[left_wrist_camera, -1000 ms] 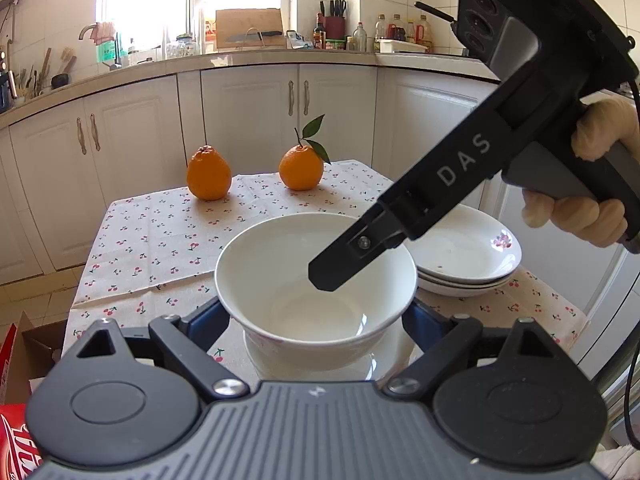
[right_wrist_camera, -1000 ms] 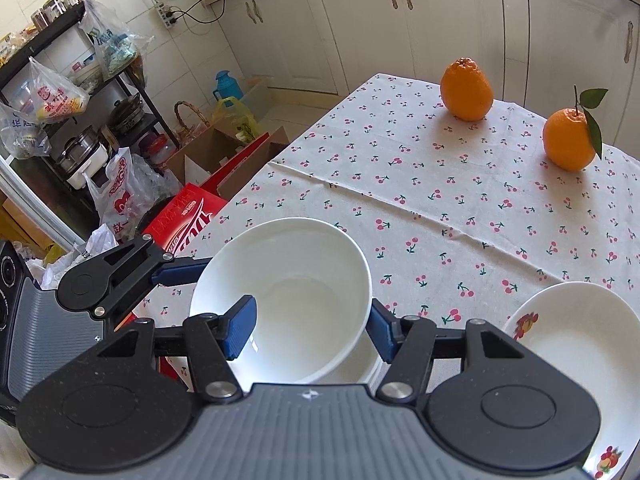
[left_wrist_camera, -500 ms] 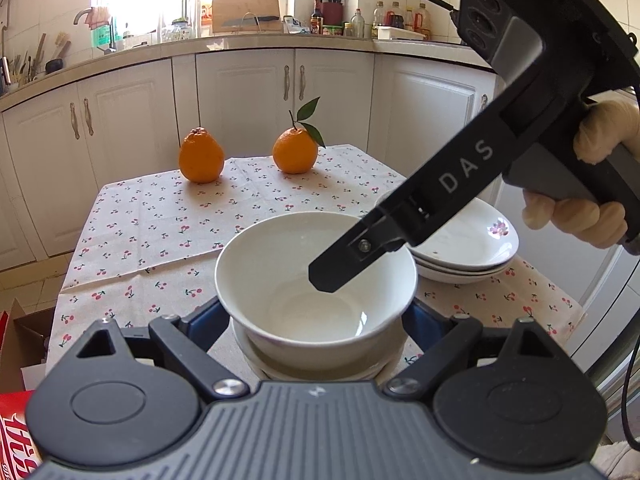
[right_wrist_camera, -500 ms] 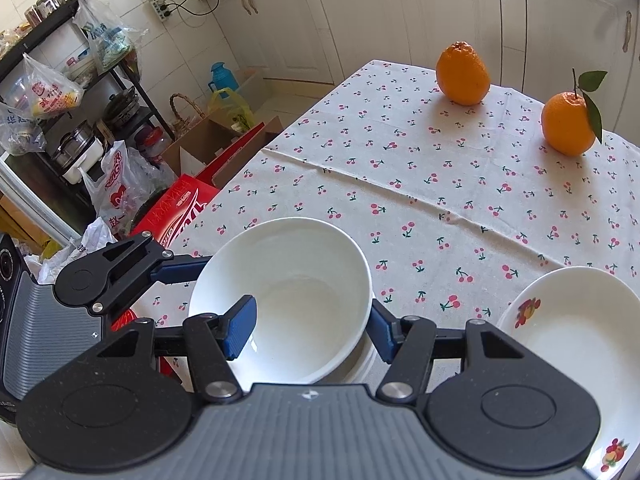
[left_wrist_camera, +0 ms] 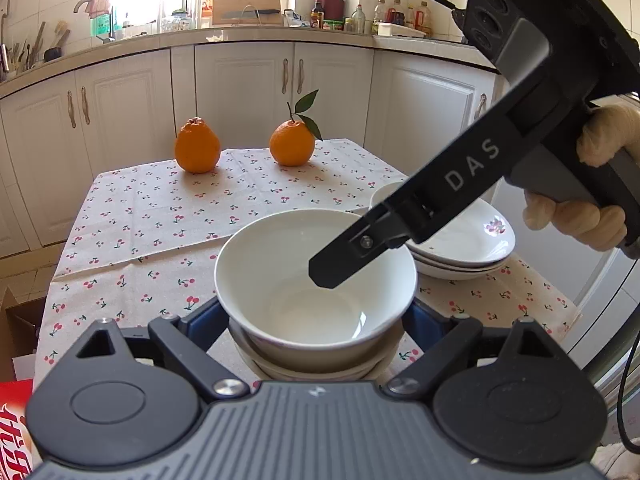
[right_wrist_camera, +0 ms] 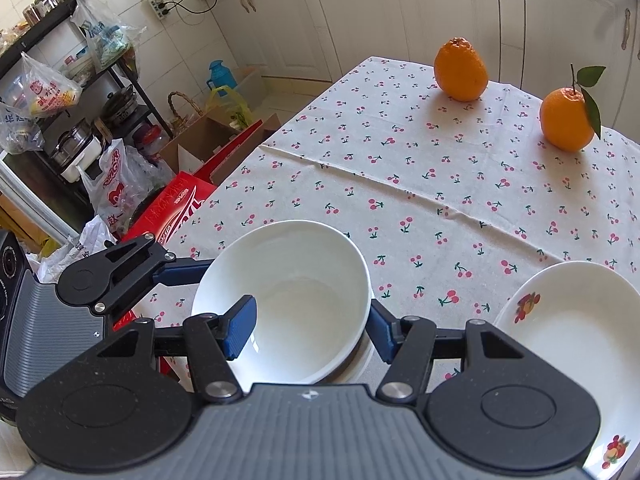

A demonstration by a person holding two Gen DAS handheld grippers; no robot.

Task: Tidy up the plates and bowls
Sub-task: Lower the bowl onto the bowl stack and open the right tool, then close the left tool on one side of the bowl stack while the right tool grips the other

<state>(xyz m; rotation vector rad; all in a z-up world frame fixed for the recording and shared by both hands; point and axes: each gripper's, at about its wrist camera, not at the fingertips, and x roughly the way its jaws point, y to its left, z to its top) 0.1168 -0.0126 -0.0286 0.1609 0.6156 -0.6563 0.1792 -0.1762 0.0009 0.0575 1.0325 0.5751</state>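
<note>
Top bowl (left_wrist_camera: 316,280) is seen as glossy white ceramic, smooth, with light reflected on the inner wall; same glaze on the bowls nested under it (left_wrist_camera: 312,364). Plates (right_wrist_camera: 572,320) are glazed white ceramic with printed fruit decals. Tablecloth (right_wrist_camera: 420,184) is matt woven cloth, cherry print, creases visible. Oranges (left_wrist_camera: 197,151) are shown with pebbled, slightly shiny peel. Left gripper (left_wrist_camera: 316,316) and right gripper (right_wrist_camera: 310,328) are made of matt black plastic with ribbed grey housing, blue rubbery-looking finger pads (right_wrist_camera: 240,328) and shiny metal screws. Cabinet doors (left_wrist_camera: 132,120) are painted semi-gloss white, metal handles.
</note>
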